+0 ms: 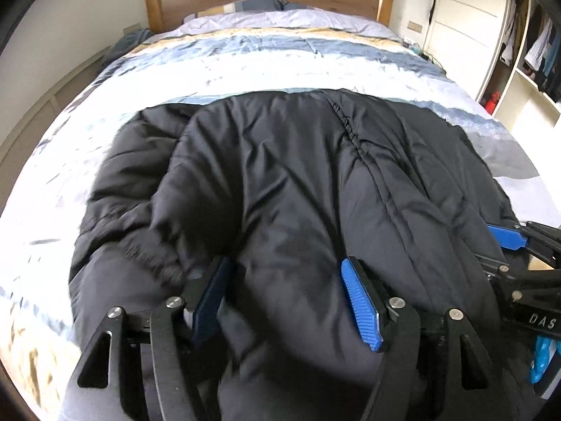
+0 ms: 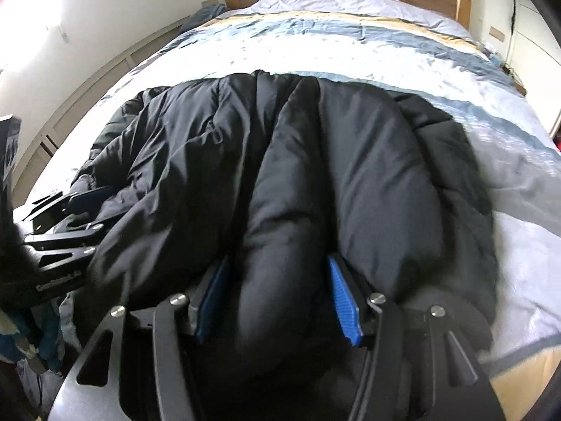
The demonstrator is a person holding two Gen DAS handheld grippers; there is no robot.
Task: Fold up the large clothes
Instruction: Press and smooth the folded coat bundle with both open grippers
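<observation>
On the bed [image 1: 245,66], a black padded jacket [image 1: 280,175] lies toward twelve o'clock; the left gripper [image 1: 287,298] and right gripper [image 2: 277,294] each have jaws clasping a thick fold.

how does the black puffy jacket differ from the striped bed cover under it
The black puffy jacket is one dark colour; the striped bed cover is pale, with blue, white and tan bands. The jacket is thick and bunched into deep folds; the cover lies flat with only light creases. The jacket takes up just the near part of the bed; the cover spreads right up to the pillows. Both are soft fabric.
</observation>
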